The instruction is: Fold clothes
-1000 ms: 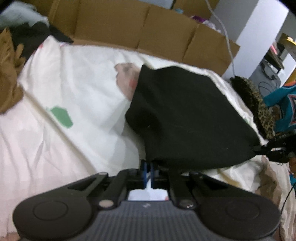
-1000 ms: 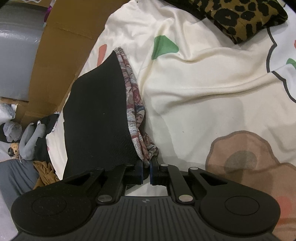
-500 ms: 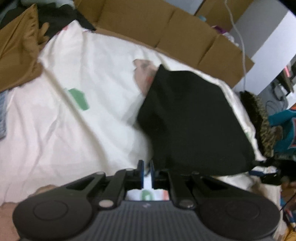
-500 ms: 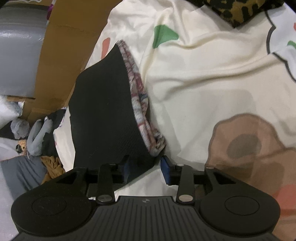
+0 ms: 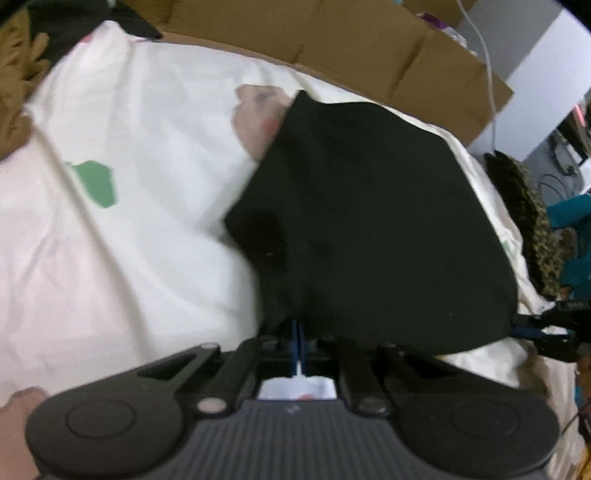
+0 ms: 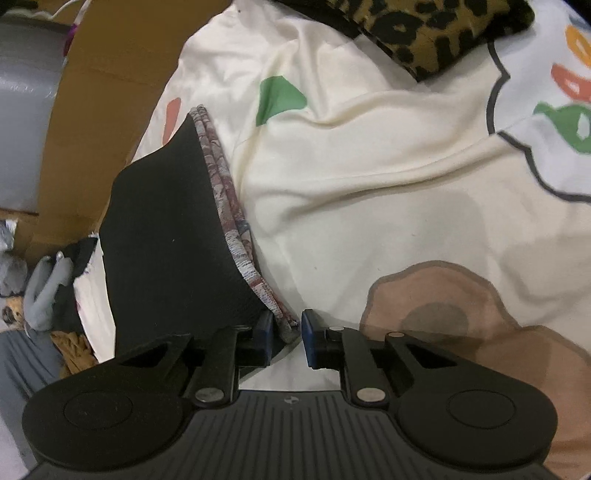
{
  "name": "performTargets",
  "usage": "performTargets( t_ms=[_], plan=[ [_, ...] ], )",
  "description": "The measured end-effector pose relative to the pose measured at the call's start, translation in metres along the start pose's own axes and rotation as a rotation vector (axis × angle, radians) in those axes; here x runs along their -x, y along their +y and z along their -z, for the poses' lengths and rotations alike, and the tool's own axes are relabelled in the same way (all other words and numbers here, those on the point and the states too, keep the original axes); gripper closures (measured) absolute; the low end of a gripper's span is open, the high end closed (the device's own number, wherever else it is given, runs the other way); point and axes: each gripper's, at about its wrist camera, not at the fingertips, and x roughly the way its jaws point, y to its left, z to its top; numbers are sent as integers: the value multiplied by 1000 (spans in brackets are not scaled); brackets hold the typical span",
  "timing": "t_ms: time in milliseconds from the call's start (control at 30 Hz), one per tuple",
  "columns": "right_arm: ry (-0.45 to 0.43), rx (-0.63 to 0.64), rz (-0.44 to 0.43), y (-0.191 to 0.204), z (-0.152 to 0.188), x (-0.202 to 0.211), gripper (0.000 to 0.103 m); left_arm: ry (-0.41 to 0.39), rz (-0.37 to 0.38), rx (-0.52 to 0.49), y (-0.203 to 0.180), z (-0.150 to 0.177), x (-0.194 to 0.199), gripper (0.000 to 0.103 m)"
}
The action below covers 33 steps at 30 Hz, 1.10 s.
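Left wrist: left gripper (image 5: 297,332) is pinching the garment (image 5: 369,221) at 6 o'clock; right gripper (image 6: 287,334) is gaping around its corner.

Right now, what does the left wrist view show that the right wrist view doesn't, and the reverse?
Only the left wrist view shows the left gripper shut on the black garment's near edge, plus the right gripper from outside at its far corner. Only the right wrist view shows the right gripper open around the garment's patterned lining edge, and the sheet's brown flower print. Both show the garment, cream sheet, cardboard and leopard-print fabric.
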Motion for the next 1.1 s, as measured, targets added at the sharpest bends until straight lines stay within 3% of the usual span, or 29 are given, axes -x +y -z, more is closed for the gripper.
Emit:
performTargets(
  t_ms=[167, 300, 433, 567, 700, 800, 867, 900, 967, 1100],
  plan=[
    [-14, -11, -27, -1, 0, 13, 81, 3, -31, 17, 0, 7, 16, 98],
    [25, -46, -120, -4, 8, 11, 59, 15, -52, 69, -4, 8, 23, 89],
    [28, -46, -168, -6, 21, -3, 59, 29, -108, 174, -1, 5, 26, 82],
    [7, -55, -210, -8, 27, -17, 59, 30, -78, 313, 6, -2, 23, 80],
    [-24, -133, -259, -21, 29, -22, 60, 25, -48, 420, 9, -5, 19, 66],
    [-47, -201, -291, -27, 31, -27, 62, 28, -35, 503, 12, -3, 13, 66],
    [-50, -220, -286, -28, 30, -28, 70, 43, -31, 542, 12, -3, 9, 65],
    [-48, -221, -286, -28, 30, -29, 84, 48, -27, 553, 12, -3, 8, 64],
    [-47, -214, -299, -27, 29, -28, 92, 53, -35, 567, 12, -2, 6, 63],
    [-37, -261, -383, -27, 26, -19, 95, 37, -1, 667, 18, 10, 5, 62]
  ],
)
